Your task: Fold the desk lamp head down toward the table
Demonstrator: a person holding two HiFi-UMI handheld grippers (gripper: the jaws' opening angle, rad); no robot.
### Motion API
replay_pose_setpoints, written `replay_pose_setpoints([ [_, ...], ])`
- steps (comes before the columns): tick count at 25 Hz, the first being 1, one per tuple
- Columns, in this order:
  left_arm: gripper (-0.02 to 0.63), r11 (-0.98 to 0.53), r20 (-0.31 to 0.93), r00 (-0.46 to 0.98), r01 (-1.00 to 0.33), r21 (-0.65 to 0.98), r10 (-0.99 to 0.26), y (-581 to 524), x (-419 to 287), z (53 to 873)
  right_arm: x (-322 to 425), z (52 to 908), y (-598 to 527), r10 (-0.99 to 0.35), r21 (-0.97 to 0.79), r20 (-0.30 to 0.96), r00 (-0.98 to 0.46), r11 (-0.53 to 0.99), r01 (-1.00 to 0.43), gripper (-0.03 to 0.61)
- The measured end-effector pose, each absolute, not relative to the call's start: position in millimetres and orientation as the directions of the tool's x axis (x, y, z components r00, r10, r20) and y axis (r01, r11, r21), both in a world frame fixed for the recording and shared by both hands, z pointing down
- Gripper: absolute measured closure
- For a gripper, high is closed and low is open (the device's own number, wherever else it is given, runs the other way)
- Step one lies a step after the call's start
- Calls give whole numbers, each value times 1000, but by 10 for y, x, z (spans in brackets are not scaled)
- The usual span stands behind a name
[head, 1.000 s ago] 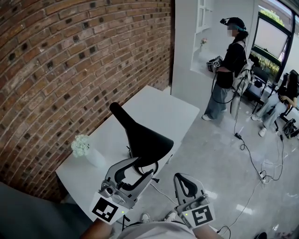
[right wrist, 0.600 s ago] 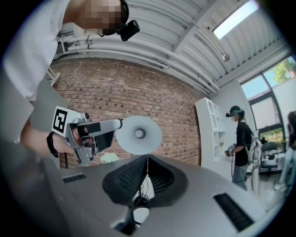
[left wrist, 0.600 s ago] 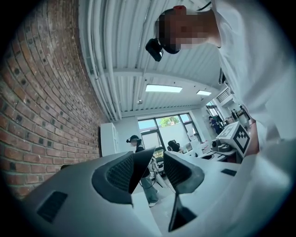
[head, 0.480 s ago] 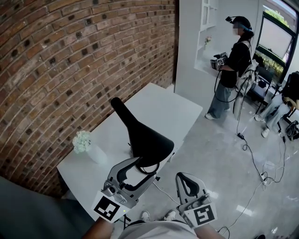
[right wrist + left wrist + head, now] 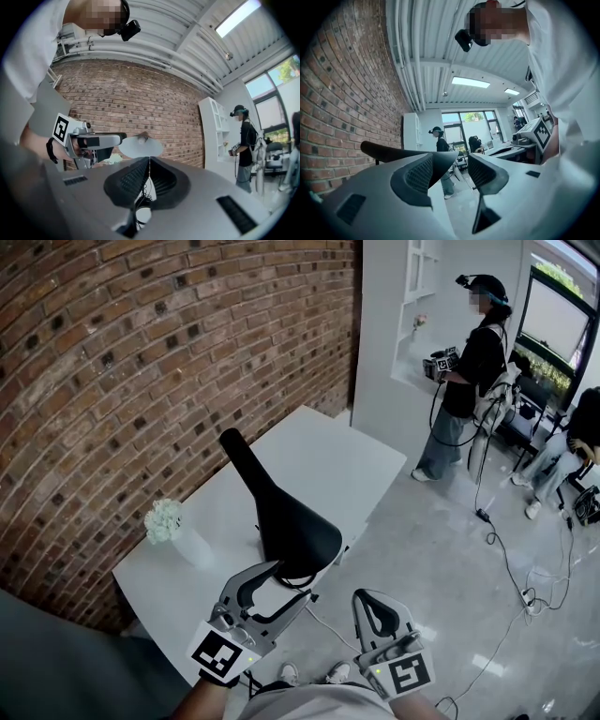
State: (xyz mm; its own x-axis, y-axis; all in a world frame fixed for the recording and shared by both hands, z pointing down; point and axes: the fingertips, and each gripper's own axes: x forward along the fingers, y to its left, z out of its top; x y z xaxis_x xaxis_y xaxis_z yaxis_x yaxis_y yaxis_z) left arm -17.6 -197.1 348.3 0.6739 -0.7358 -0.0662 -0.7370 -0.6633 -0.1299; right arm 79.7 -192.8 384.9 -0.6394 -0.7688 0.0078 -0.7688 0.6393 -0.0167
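The black desk lamp [image 5: 286,521] stands on the white table [image 5: 319,456], its cone-shaped head tilted with the rim toward me. My left gripper [image 5: 292,577] sits just under that rim, and its jaws are opening. In the left gripper view the dark shade [image 5: 384,151] runs behind the left finger [image 5: 419,176]. The gap at my left gripper [image 5: 462,161] holds nothing and the pads press on nothing. My right gripper [image 5: 366,598] hangs to the right, off the table's edge. The right gripper [image 5: 149,161] is shut and empty, facing the shade's pale underside [image 5: 140,146].
A small white vase of flowers [image 5: 169,521] stands at the table's left end, next to the brick wall [image 5: 141,352]. A person with grippers [image 5: 469,362] stands by a white shelf, another sits at far right [image 5: 572,456]. Cables [image 5: 506,559] trail over the floor.
The left gripper's jaws have spread wider beneath the lamp shade's rim, and the gripper has sunk a little. The right gripper has stayed where it was.
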Motion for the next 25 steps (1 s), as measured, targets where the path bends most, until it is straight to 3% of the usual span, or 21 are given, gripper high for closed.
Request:
replay_pose_setpoints([
  [25, 353, -632, 105, 626, -773, -53, -773, -2171, -267, 4188, 958, 3957, -1798, -800, -5, 51, -597, 598, -802, 560],
])
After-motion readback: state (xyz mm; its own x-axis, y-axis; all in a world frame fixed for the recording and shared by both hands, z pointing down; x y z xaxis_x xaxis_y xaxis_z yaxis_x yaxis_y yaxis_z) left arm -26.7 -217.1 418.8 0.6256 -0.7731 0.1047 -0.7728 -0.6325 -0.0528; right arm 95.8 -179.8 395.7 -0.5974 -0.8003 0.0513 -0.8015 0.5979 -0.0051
